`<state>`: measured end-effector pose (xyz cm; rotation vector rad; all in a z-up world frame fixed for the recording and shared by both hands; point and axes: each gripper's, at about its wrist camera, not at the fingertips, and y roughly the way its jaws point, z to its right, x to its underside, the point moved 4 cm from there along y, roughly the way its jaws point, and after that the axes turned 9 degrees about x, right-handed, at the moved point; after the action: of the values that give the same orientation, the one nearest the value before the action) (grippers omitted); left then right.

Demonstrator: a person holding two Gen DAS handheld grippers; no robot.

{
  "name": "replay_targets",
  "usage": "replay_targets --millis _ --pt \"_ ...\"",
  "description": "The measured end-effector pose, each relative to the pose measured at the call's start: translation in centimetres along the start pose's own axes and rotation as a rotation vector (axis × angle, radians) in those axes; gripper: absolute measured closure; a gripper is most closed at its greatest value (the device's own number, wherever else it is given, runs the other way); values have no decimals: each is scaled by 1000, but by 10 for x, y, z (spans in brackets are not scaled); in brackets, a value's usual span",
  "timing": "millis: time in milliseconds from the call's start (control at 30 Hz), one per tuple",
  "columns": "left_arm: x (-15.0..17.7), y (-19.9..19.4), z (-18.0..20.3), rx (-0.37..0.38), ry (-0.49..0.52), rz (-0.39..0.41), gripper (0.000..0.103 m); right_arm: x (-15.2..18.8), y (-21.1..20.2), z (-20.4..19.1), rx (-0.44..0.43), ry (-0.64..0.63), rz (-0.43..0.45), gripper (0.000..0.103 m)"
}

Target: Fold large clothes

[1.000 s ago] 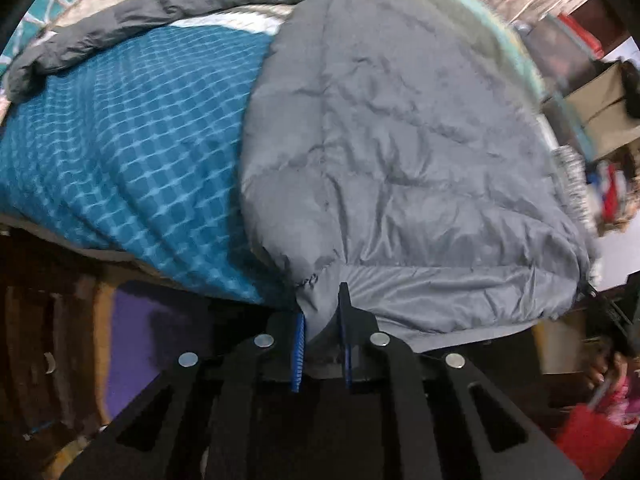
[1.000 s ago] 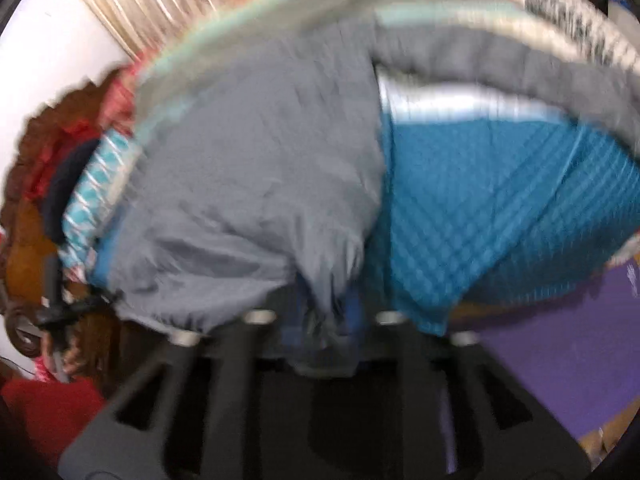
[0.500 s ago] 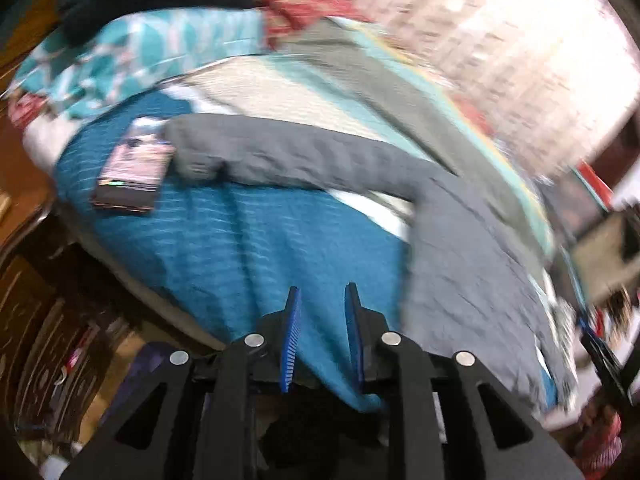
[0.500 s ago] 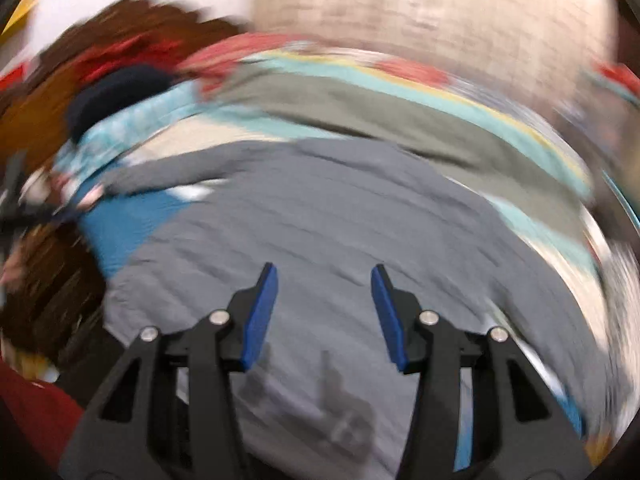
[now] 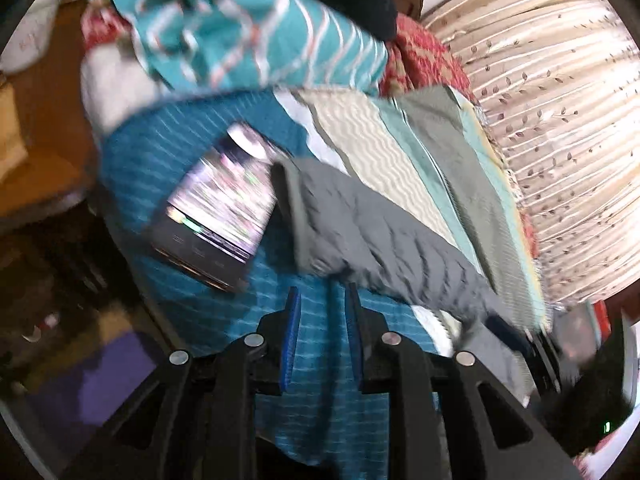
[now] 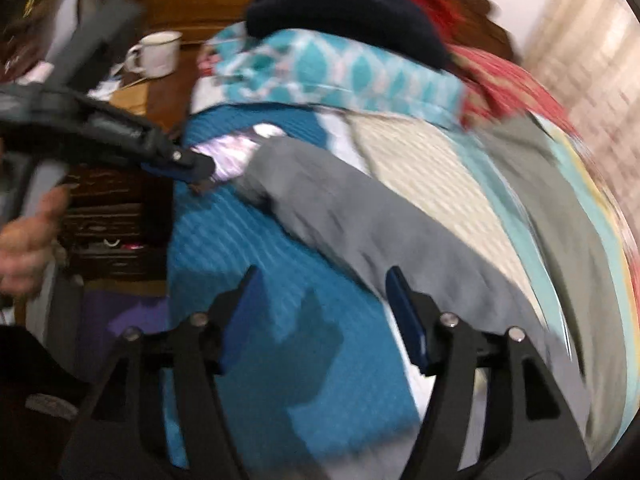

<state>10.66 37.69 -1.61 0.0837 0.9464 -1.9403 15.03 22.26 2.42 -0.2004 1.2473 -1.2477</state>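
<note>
A grey puffer jacket lies on a bed with a blue cover (image 5: 328, 400). Its long sleeve (image 5: 380, 240) stretches across the bed, cuff end next to a phone. My left gripper (image 5: 320, 304) hangs just short of the cuff, jaws a narrow gap apart and empty. My right gripper (image 6: 324, 280) is wide open and empty above the blue cover (image 6: 280, 320), with the sleeve (image 6: 360, 216) just beyond its right finger. The left gripper (image 6: 192, 168) also shows in the right wrist view, near the cuff.
A lit phone (image 5: 220, 208) lies on the blue cover beside the cuff. Teal patterned pillows (image 5: 248, 40) and a striped blanket (image 5: 400, 152) lie behind. A wooden nightstand with a white mug (image 6: 158, 54) stands at the left. A curtain (image 5: 560, 120) hangs at the right.
Both grippers let go of the jacket hem and swung toward the sleeve at the head of the bed. The right jaws opened wide; the left stayed narrowly open.
</note>
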Motion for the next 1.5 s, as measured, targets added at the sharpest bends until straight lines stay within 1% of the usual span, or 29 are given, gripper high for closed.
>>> replay_targets --millis 67,133,200,233,267,300,333,367,400,467,533,600,633,667,700,733,767,800,867,900,1000,1100,1200,1367,1500 --pt "-3 -13 -2 -42 34 23 60 -21 30 -19 -18 -45 -11 41" --pt "-4 -28 -1 -95 83 64 60 -37 61 -34 -8 -68 -36 41" --pt "-11 -36 2 -134 132 94 60 -50 86 -38 11 -66 -59 41" --pt "-13 -37 1 -140 147 97 60 -54 97 -38 9 -51 -81 61" --pt "-16 -36 6 -149 172 97 60 -57 101 -34 -7 -19 -100 93" --pt "-19 -34 10 -151 193 94 60 -59 101 -25 -20 36 -109 95" --pt "-23 -31 14 -148 204 91 60 -63 97 -14 -28 92 -92 95" --pt "-25 -24 20 -140 215 85 60 -67 90 2 -37 164 -55 96" --pt "-28 -15 28 -127 224 77 60 -68 76 30 -35 259 -18 96" --pt "-31 5 45 -94 249 60 60 -61 59 81 -28 411 13 96" --pt "-36 37 76 -56 289 51 60 -41 41 136 -10 561 40 96" --pt "-39 67 102 -22 312 39 60 -3 22 197 33 722 55 96" --pt "-38 84 116 -3 318 26 60 13 15 217 52 774 56 96" --pt "-36 109 135 32 321 -2 60 35 8 241 82 837 54 96" --pt "-35 127 148 50 319 -27 60 66 -2 269 122 913 47 96" --pt "-31 153 166 77 319 -68 60 92 -9 288 149 969 38 96" --pt "-27 173 181 99 322 -103 60 111 -14 301 168 1005 31 96" --pt "-22 190 192 106 329 -130 60 143 -22 319 197 1065 19 96" --pt "-12 223 215 103 356 -173 60 189 -35 342 237 1146 10 96" --pt "-5 239 229 100 377 -193 60 207 -40 349 252 1176 9 96" --pt "15 275 259 83 434 -236 60 283 -60 373 310 1302 -4 96" --pt "40 304 291 73 505 -266 60 335 -67 380 335 1383 -29 96" --pt "60 322 315 61 569 -291 60 386 -76 382 371 1445 -53 96" --pt "86 339 342 43 651 -316 60 440 -91 390 413 1556 -43 96" --pt "101 347 347 24 698 -333 60 471 -101 390 445 1618 -58 99"
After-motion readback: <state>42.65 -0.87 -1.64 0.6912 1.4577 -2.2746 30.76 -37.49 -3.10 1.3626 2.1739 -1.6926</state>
